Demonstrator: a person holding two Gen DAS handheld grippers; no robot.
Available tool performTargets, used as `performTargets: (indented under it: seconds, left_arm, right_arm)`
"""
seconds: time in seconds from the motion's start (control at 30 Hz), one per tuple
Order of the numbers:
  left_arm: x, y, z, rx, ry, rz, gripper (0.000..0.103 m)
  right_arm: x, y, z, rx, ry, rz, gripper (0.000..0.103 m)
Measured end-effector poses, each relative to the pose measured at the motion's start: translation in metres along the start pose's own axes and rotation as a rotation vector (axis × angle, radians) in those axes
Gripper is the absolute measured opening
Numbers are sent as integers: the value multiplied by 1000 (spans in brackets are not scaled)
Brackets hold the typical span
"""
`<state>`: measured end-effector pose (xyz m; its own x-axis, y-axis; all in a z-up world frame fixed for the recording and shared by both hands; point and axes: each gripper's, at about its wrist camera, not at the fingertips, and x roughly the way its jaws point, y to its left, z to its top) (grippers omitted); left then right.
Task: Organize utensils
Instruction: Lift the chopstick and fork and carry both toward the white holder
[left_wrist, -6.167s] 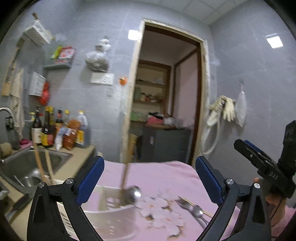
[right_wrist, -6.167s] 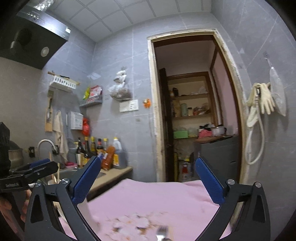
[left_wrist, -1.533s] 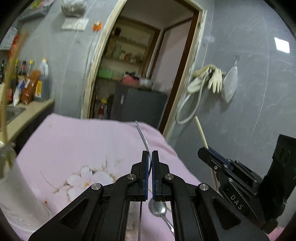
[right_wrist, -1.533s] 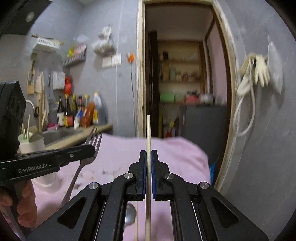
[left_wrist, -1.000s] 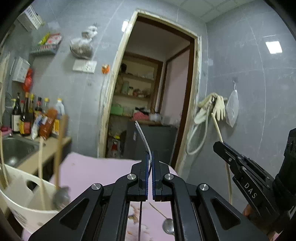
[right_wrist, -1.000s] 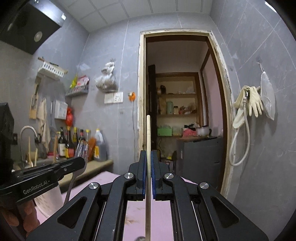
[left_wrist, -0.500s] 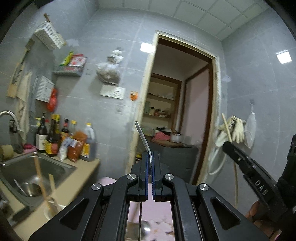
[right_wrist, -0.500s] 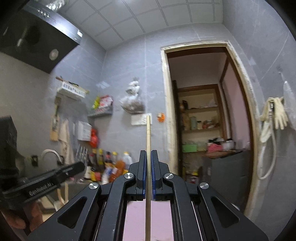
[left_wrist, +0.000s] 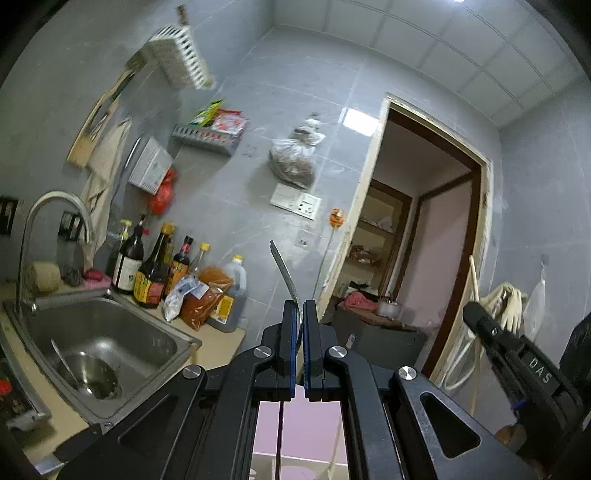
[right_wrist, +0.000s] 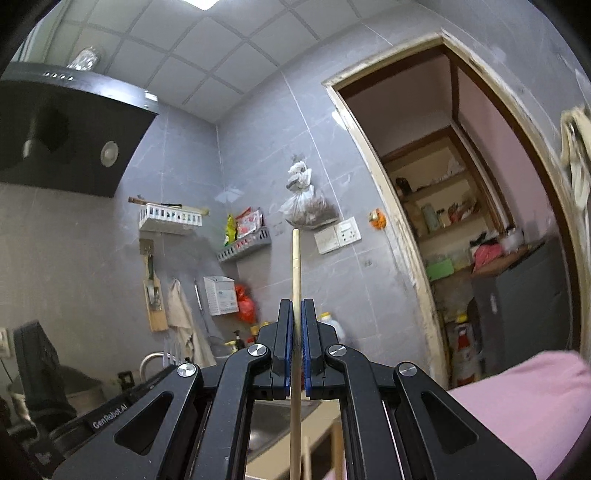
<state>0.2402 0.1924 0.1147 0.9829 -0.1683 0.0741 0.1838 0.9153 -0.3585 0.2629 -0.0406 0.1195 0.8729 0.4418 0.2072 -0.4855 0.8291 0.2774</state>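
My left gripper (left_wrist: 300, 306) is shut on a thin metal fork, whose handle (left_wrist: 282, 269) sticks up past the fingertips in the left wrist view. Its tines (right_wrist: 170, 350) show faintly above the left gripper's body (right_wrist: 110, 406) at the lower left of the right wrist view. A pale wooden chopstick (right_wrist: 295, 266) stands upright through the shut pads of my right gripper (right_wrist: 294, 306). The same right gripper (left_wrist: 517, 358) appears at the right edge of the left wrist view, with the chopstick (left_wrist: 474, 277) rising from it. The utensil holder is out of sight.
A steel sink (left_wrist: 92, 343) with a curved faucet (left_wrist: 48, 206) lies low on the left, and sauce bottles (left_wrist: 155, 273) line the counter behind it. The pink cloth table (right_wrist: 517, 398) is at lower right. A doorway (left_wrist: 424, 240) opens ahead; a black range hood (right_wrist: 55, 129) hangs upper left.
Both views have swung up and leftward, from the pink table and doorway toward the sink and tiled wall. The white utensil holder has dropped out of view. Both grips are unchanged.
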Motion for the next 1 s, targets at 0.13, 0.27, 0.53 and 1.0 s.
performTargets:
  seconds: [0.13,0.27,0.53,1.0]
  left_arm:
    - [4,14,-2,-34,-23,10,1]
    - [5,22,-7,-59,-56,18,1]
    - [3,27,-18,-82,-112,46,1]
    - [6,20,-28,-71,-106,58,1]
  right_arm:
    - [10,-2,-13,30,4,-9,2]
    - [13,-6,-23,46,-3,-17,2]
    - [17,-1,-36,30,-19,-22,2]
    - [20,12,-58,-58,-56,-114,3]
